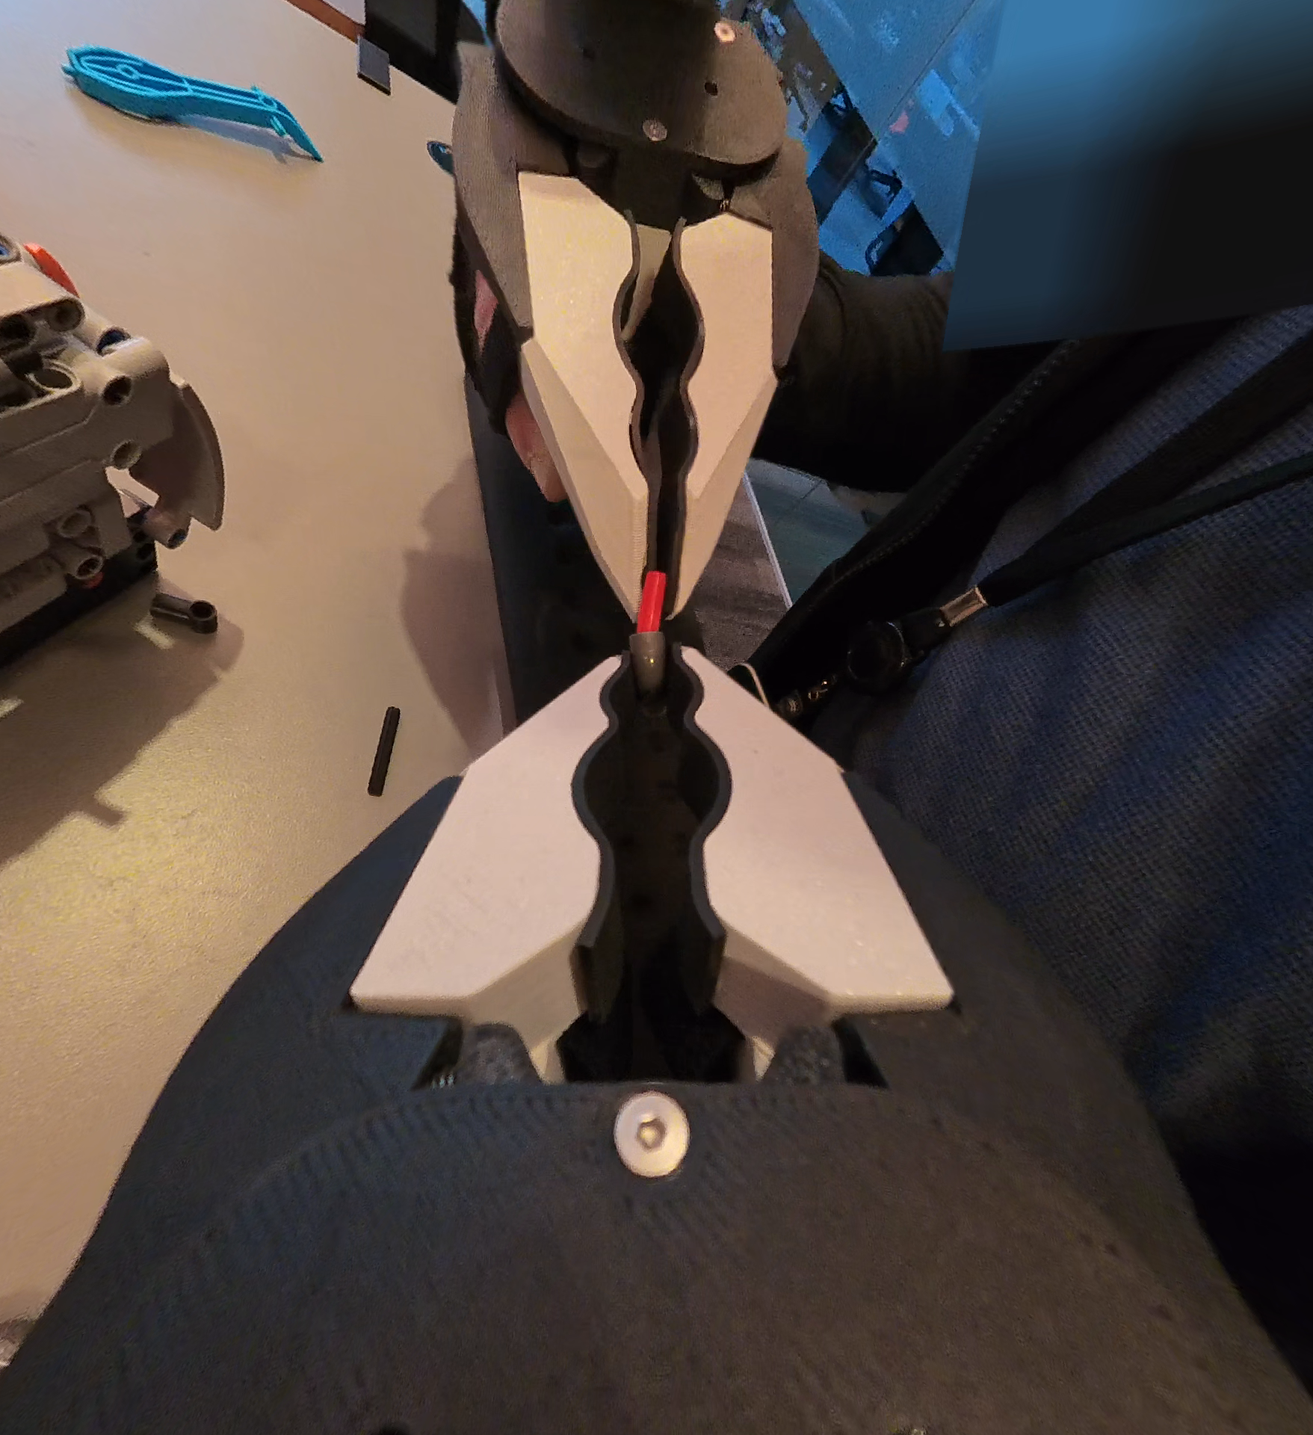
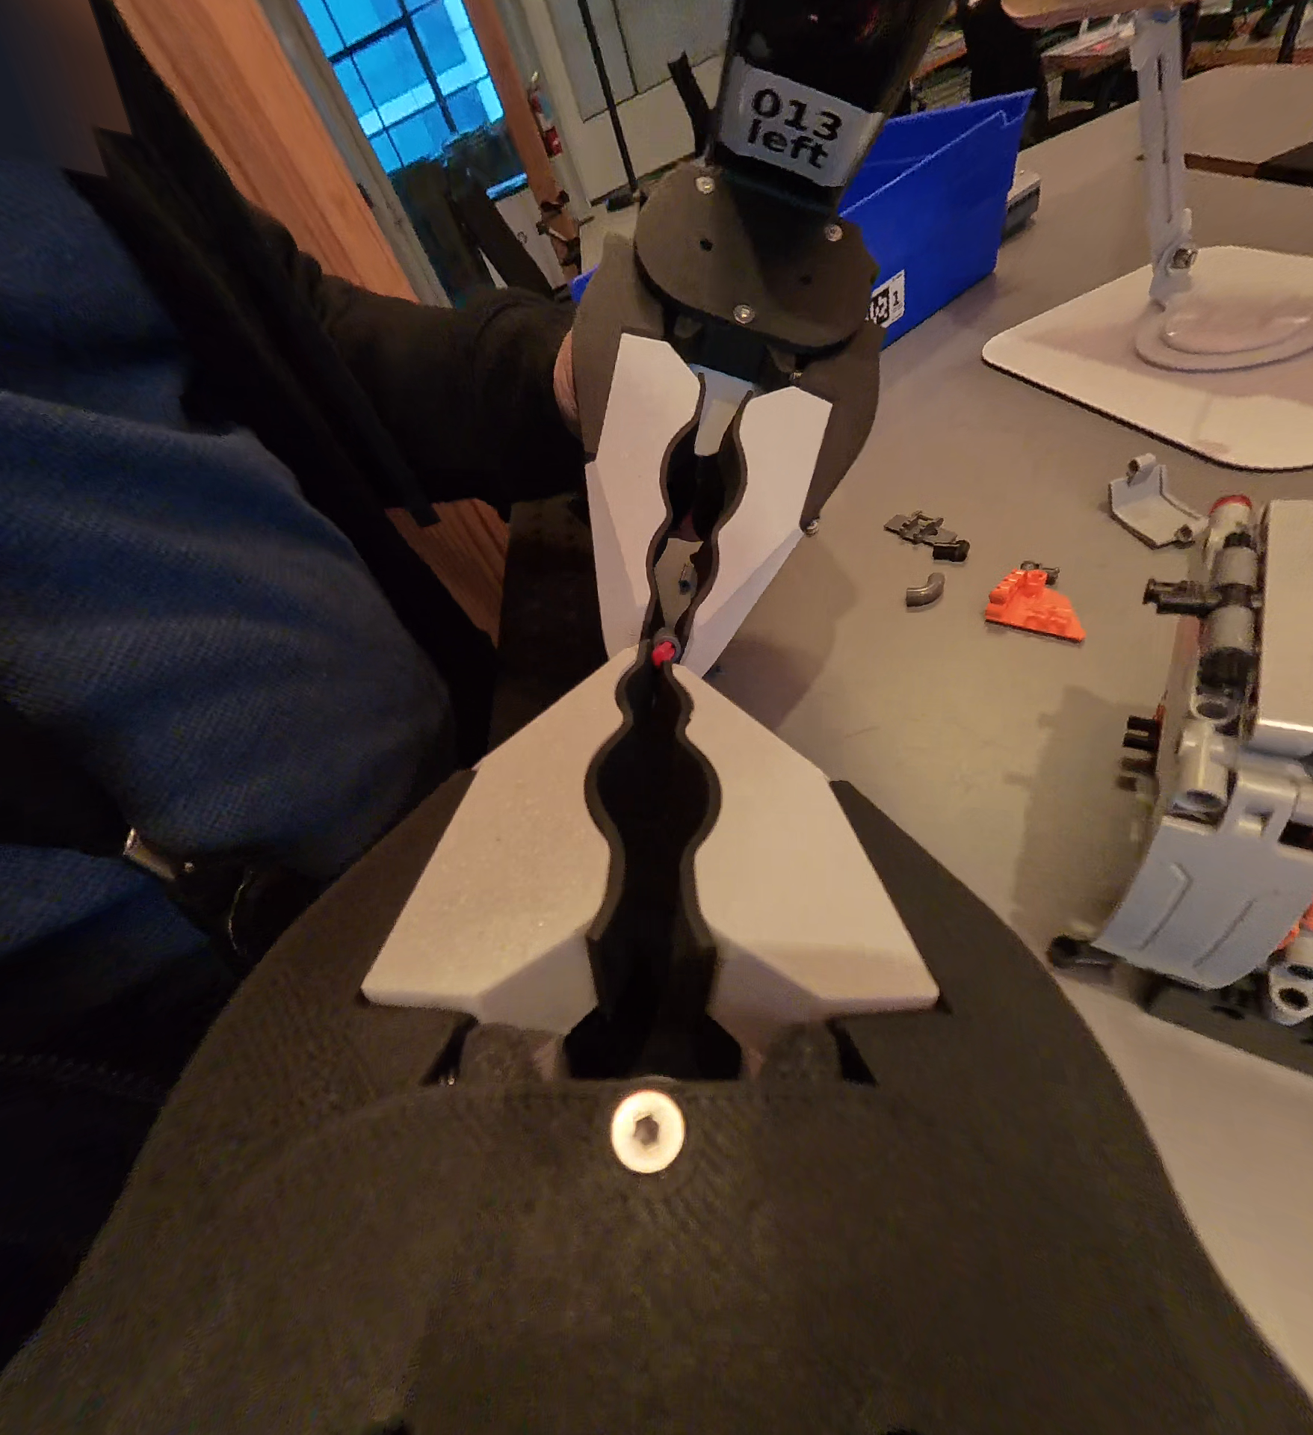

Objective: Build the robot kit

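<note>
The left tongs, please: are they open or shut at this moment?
Shut. The left tongs pinch a small grey elbow piece at their tips, with a red pin held by the right tongs meeting it.

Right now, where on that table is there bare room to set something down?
Bare table lies between the tongs and the grey brick model. Crowded farther off: orange piece, grey elbow, white stand base.

The left gripper, showing white fingers on a black body, is gripping a grey connector. The right gripper, likewise white and black, is gripping a red pin. A turquoise tool is lying far left. An orange piece is lying right, near a grey model.
</note>
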Demonstrator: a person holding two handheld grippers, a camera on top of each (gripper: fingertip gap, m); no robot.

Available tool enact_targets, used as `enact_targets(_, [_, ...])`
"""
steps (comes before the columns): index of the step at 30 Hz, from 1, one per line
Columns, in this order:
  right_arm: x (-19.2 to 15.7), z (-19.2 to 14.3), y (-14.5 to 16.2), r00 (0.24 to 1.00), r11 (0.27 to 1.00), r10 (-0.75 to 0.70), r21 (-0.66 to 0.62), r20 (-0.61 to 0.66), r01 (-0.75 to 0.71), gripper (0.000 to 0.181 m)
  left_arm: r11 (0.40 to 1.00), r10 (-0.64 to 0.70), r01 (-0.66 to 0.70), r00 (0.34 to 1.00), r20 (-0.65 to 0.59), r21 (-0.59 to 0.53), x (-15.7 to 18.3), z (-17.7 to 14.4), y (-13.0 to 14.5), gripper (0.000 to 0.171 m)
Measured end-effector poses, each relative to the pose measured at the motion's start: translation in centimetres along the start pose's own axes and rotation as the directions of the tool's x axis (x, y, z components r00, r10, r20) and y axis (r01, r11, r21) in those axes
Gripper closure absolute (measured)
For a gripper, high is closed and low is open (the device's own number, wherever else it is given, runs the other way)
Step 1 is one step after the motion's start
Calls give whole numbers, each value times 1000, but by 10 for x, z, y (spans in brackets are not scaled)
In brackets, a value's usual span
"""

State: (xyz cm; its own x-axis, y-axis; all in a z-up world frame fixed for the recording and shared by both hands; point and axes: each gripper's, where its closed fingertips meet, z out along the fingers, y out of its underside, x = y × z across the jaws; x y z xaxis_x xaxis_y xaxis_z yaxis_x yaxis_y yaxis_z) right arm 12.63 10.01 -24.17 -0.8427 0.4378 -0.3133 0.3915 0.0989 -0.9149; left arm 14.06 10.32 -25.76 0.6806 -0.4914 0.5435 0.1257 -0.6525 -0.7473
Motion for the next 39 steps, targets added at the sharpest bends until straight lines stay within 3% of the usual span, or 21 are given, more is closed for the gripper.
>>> enact_targets(4, [-2, -1, -6, 999, 999, -32, 12, 19, 32, 181, 1000, -1, 2, 1000, -29, 31, 3, -3, -5, 167])
enact_targets(10, [-9, -2, -10, 991, 994, -110, -15, 74, 112, 181, 997, -34, 46, 985, -170, 68, 14, -2, -7, 167])
enact_targets(16, [-9, -4, -14, 994, 997, -77, -18, 79, 79, 181, 997, -16, 28, 988, -153, 77, 15, -4, -13, 167])
enact_targets(23, [4, -3, -14, 999, 999, 54, -1, 5, -54, 181, 999, 19, -18, 1000, -8, 35, 1, -4, -10, 167])
enact_targets(39, [9, 1, -8, 995, 994, 104, 35, -11, -103, 181, 999, 35, -35, 999, 35, 1, -6, 2, -4, 167])
